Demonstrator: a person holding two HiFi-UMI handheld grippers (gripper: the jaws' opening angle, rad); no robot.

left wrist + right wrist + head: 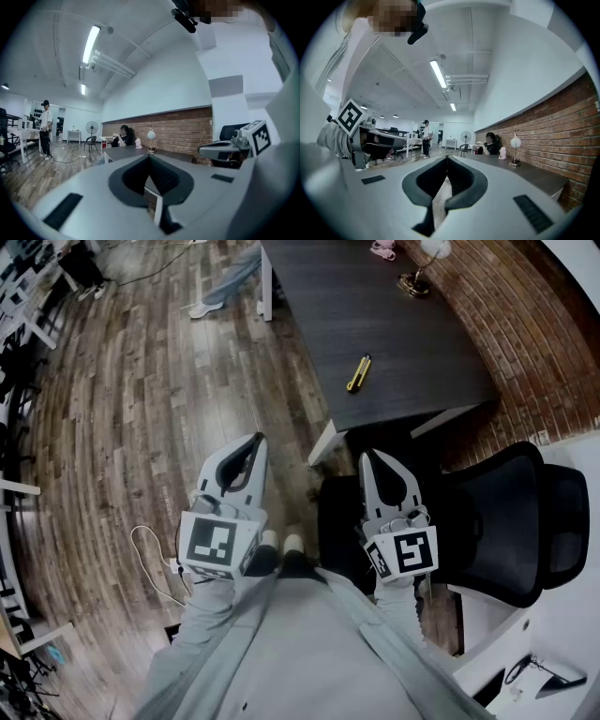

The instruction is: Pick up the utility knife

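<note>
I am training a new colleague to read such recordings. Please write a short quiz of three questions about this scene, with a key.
1. True or false: one gripper already holds the utility knife.
2. Where does the utility knife lie? A) on the wooden floor B) on the dark table C) on the black chair
3. Fill in the word: the jaws of the left gripper and of the right gripper are both ___.

Key
1. False: the knife lies untouched, apart from both grippers.
2. B
3. shut, with nothing between them
</note>
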